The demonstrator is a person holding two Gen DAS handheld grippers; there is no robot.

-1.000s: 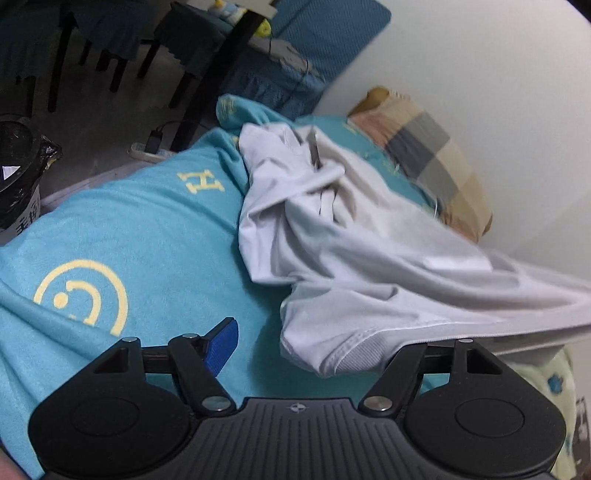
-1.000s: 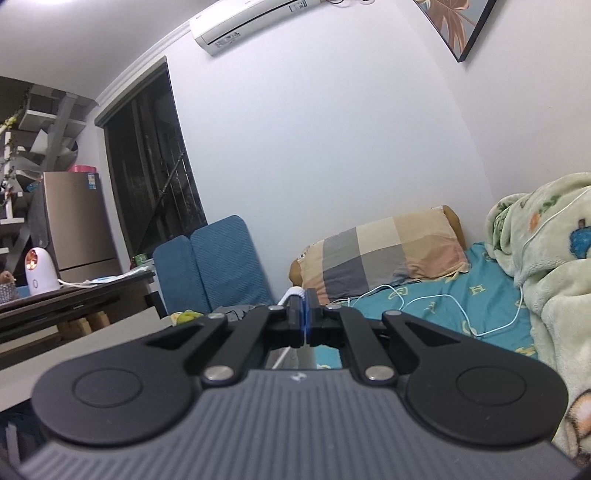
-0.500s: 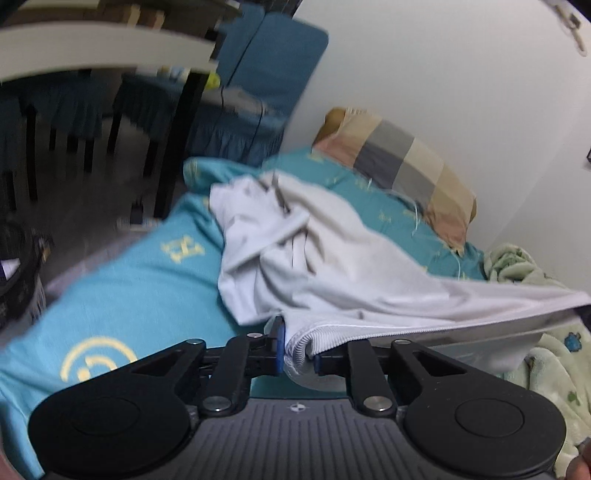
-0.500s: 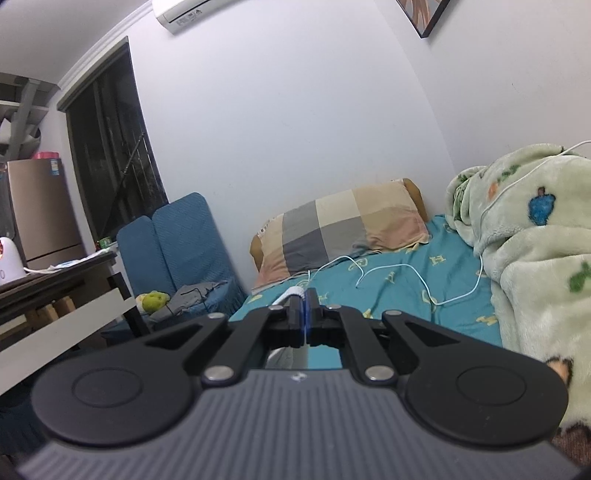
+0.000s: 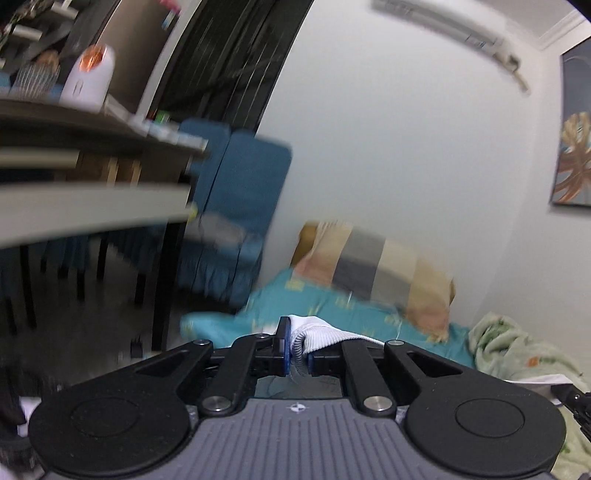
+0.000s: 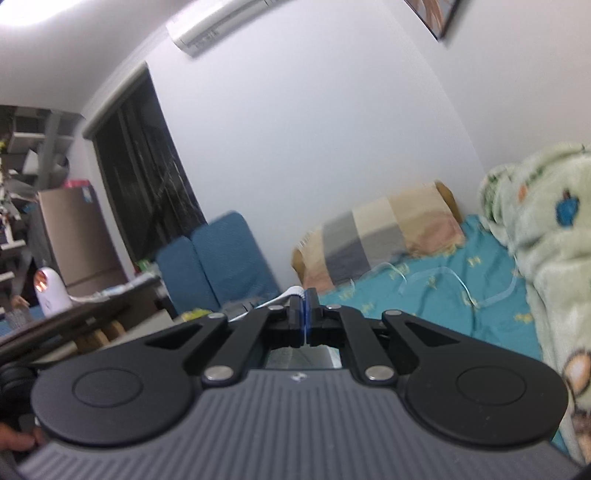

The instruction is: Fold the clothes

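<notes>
both tongs pinch the white garment's (image 5: pixel 317 334) ribbed hem: left gripper (image 5: pixel 297 352), right gripper (image 6: pixel 305 314). beyond lie a checked pillow (image 5: pixel 384 267) and blue chairs (image 6: pixel 221 258).

White walls (image 6: pixel 314 147) carry an air conditioner (image 6: pixel 225 27) near the ceiling and a framed leaf picture (image 5: pixel 572 136), beside a dark window (image 6: pixel 147 177). A bed with a teal sheet (image 6: pixel 436 295), a checked pillow (image 6: pixel 384 232) and a pale green blanket (image 6: pixel 554 240) stands along the wall (all somewhat blurred). Blue chairs (image 6: pixel 218 262) adjoin a dark table (image 5: pixel 92 133); a fridge (image 6: pixel 70 232) stands behind.
</notes>
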